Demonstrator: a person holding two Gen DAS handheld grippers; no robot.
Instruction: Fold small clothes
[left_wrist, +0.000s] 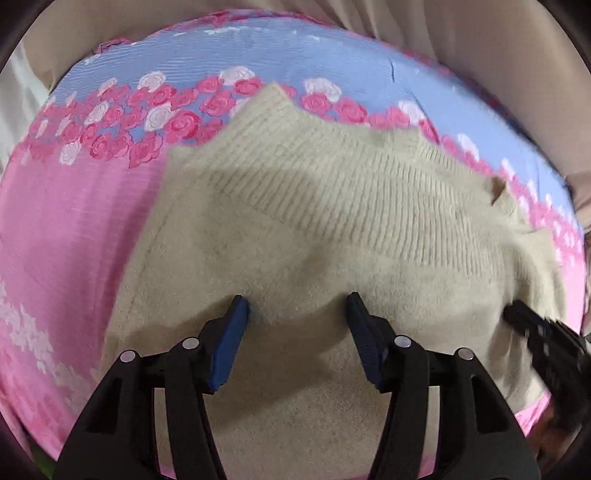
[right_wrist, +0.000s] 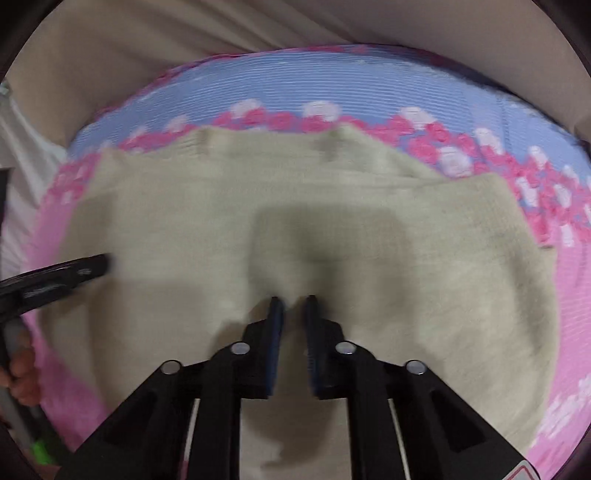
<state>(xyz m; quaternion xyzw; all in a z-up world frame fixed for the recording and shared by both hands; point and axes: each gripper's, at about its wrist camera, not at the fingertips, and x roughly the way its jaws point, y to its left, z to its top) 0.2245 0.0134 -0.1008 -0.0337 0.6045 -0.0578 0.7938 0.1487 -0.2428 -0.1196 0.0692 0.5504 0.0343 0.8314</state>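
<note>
A beige knitted garment (left_wrist: 314, 221) lies spread on a pink and blue rose-print cloth (left_wrist: 66, 236). It has a ribbed band across its middle. My left gripper (left_wrist: 297, 306) is open, with its fingertips resting on the knit near its front part. My right gripper (right_wrist: 293, 304) hovers over the same garment (right_wrist: 424, 266), its jaws nearly together with a narrow gap and nothing clearly held. The right gripper also shows at the right edge of the left wrist view (left_wrist: 535, 332). The left gripper shows at the left edge of the right wrist view (right_wrist: 74, 269).
The rose-print cloth (right_wrist: 332, 81) covers a raised surface with a rounded far edge. Beige draped fabric (right_wrist: 258, 29) hangs behind it. A hand (right_wrist: 22, 373) holds the left gripper's handle at the lower left.
</note>
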